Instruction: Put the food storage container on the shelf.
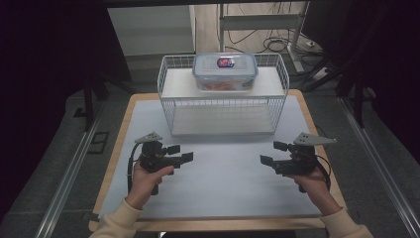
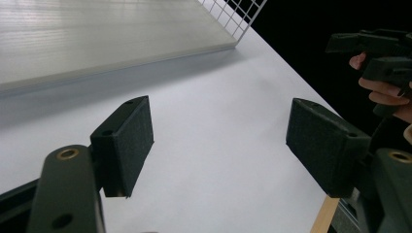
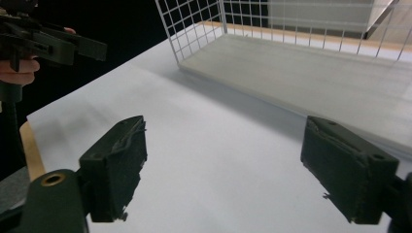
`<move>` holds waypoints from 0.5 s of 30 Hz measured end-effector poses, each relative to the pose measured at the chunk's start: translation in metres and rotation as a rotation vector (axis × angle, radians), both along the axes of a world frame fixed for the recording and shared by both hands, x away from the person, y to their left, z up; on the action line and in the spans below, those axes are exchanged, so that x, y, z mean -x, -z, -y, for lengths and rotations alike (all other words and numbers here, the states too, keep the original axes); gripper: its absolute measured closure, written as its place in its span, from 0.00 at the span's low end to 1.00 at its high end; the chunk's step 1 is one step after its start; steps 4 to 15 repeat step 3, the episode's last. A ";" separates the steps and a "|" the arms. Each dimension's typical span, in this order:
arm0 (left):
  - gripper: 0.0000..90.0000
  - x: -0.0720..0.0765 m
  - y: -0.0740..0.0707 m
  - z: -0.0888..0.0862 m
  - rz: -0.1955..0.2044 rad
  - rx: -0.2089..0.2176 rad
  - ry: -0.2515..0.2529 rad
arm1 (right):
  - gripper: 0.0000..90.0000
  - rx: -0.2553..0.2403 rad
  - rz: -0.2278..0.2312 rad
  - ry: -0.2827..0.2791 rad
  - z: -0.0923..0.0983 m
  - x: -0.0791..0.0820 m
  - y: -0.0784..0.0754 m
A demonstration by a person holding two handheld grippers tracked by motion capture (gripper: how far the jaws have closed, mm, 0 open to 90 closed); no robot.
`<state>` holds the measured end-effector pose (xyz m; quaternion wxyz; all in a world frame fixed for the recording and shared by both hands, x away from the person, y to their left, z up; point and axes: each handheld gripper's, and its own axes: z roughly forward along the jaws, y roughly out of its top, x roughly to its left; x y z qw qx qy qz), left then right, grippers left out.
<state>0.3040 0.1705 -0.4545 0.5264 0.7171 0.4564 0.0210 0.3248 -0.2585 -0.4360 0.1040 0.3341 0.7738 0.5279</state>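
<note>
Both grippers, left (image 1: 182, 153) and right (image 1: 272, 153), hover with jaws apart; beyond them, careless reaching could snag the wire basket (image 1: 223, 106).

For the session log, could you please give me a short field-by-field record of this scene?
surface: table with a white mat
rack: white wire shelf rack at the far side of the table
container: clear lidded box on the rack's upper shelf
lower shelf: bare
left gripper: open, holds nothing, above the mat
right gripper: open, holds nothing, above the mat
</note>
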 end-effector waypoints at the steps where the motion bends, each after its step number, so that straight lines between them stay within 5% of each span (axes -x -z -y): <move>1: 0.27 0.000 0.001 0.000 -0.001 -0.001 0.002 | 0.16 -0.001 0.009 0.000 0.000 0.001 0.000; 15: 0.27 0.001 0.003 0.001 -0.001 -0.008 -0.002 | 0.14 0.004 0.022 0.002 0.000 0.003 0.002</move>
